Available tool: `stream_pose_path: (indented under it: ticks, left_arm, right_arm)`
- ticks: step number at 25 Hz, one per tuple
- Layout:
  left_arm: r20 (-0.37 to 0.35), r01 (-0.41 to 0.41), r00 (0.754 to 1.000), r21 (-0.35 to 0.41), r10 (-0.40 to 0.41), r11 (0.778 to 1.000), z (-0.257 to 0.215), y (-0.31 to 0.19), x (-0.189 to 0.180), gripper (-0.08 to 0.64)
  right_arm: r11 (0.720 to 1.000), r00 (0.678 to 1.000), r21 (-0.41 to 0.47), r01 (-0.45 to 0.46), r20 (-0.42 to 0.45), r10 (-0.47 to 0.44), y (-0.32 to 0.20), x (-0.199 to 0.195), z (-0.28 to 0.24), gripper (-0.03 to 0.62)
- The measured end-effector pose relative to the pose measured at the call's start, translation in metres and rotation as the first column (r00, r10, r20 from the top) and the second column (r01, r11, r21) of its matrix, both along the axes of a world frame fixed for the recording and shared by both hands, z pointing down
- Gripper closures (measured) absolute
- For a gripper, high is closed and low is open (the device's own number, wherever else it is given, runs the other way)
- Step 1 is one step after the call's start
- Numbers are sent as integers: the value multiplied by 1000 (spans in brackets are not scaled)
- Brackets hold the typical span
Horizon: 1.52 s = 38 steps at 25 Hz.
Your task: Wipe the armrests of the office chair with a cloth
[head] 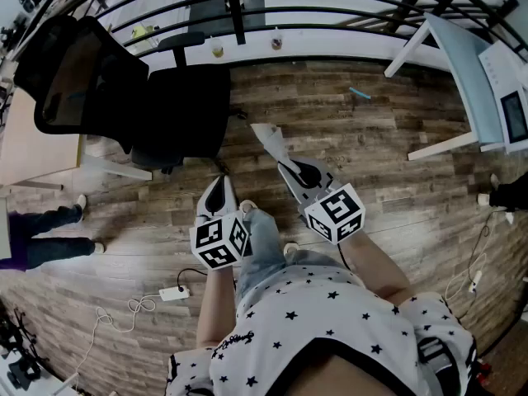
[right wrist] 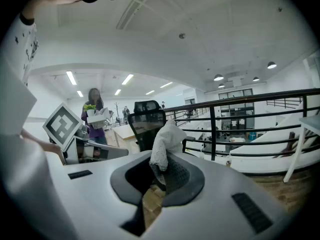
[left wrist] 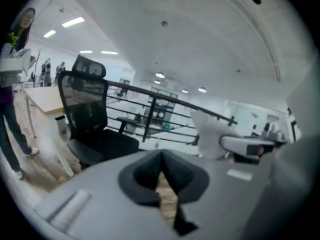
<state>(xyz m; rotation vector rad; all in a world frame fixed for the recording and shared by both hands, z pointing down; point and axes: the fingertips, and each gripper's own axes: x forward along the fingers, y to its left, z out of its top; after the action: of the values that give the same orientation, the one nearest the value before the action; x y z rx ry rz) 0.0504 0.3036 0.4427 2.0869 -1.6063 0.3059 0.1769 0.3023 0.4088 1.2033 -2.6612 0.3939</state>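
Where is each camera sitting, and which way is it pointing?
Head view: on the person's head, facing steeply down at the floor; shows both forearms, the shirt, the left claw and the right claw with the cloth.
Left gripper view: on the left claw, looking along its shut, empty jaws toward the chair and railing; the right claw shows at right.
Right gripper view: on the right claw, looking past the pinched cloth to the chair; the left claw shows at left.
Shared: every view shows the chair.
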Motion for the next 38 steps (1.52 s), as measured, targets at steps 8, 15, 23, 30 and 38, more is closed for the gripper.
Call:
stream_pose_path:
  ticks: [8, 15, 23, 30, 38]
  left_arm:
    - [48, 31, 998, -6, -31, 999, -5, 131, 21, 558]
    - [59, 71, 996, 30, -73, 997, -16, 165, 4, 558]
    - [35, 131, 991, 18, -131, 991, -14, 179, -23, 558]
    - [15, 187, 982, -15, -187, 982, -4, 172, -46, 558]
    - [10, 186, 983, -25, -186, 982, 2, 125, -73, 558]
  right_arm:
    - [995, 995, 8, 100, 19, -100, 129, -4, -7, 561]
    - [990, 990, 26, 140, 31, -141, 164, -17, -13, 561]
    - [985, 984, 16, 175, 39, -175, 172, -33, -14, 560]
    - [981, 980, 18, 194, 35, -194, 161, -50, -20, 560]
    - [978, 978, -17, 209, 22, -209, 116, -82, -5, 560]
